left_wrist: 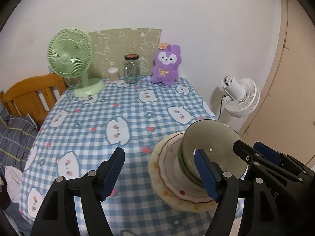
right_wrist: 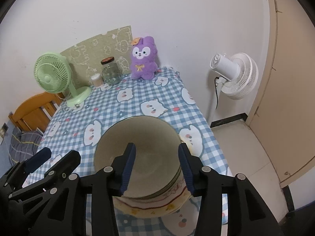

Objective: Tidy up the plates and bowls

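Left gripper (left_wrist: 160, 174): jaws wide apart, holding nothing, only checked tablecloth (left_wrist: 94, 133) between them. Green bowl (left_wrist: 211, 143) just right of its right jaw, sitting in stack on flowery plate (left_wrist: 167, 179). Right gripper (right_wrist: 157, 169): jaws part open, one each side over bowl, not squeezing it. Far past jaws: green fan (left_wrist: 69, 55), glass jar (left_wrist: 131, 68), purple plush toy (left_wrist: 166, 64), by wall.

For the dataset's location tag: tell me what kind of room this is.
Probably a bedroom or small lived-in room at home: a wooden bed frame with bedding beside the cloth-covered table, a purple plush toy and a green desk fan on it.
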A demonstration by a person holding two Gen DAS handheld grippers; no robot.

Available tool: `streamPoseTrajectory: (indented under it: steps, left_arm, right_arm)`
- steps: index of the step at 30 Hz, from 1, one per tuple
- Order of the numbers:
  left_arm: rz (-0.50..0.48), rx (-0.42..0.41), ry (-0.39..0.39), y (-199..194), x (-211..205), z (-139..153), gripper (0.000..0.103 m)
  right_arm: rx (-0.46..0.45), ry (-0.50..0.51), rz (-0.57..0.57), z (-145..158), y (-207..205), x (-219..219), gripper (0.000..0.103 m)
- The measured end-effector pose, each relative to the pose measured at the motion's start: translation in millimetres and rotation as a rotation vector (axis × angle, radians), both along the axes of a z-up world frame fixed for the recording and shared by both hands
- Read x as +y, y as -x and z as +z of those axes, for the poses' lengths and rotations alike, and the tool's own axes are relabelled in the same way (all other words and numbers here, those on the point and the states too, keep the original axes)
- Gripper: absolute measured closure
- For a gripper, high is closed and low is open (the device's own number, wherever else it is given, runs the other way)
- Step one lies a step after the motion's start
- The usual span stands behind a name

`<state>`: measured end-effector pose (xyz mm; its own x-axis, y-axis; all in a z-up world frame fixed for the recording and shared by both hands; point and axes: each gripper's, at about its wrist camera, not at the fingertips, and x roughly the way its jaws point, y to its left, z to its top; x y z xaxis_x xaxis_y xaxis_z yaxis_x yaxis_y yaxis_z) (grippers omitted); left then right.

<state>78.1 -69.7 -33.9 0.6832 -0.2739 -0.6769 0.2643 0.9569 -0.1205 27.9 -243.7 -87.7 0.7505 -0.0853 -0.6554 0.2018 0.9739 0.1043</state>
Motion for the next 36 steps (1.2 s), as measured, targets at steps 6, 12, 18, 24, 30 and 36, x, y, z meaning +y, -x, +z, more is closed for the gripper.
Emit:
streamPoseTrajectory:
  steps: [6,12,18,24,30,36]
  left_arm:
    - [0.029,-0.025,-0.007,19,22,0,0.02]
    - [0.071,-0.078,-0.025,38,45,2,0.014]
    - [0.092,-0.1,-0.026,54,66,0,0.009]
    - [0.108,-0.132,-0.037,67,82,-1,0.004]
    - [0.135,-0.158,-0.031,78,98,-4,0.0]
    - [0.154,-0.188,-0.04,89,112,-4,0.0]
  right_arm:
    - [-0.024,0.001,0.018,0,17,19,0.046]
    - [-0.053,0.015,0.045,1,34,37,0.043]
    - [-0.083,0.04,0.056,2,51,55,0.038]
    - [-0.1,0.068,0.06,1,65,72,0.035]
    - [-0.124,0.095,0.059,2,79,86,0.029]
    - [-0.15,0.117,0.059,1,90,98,0.024]
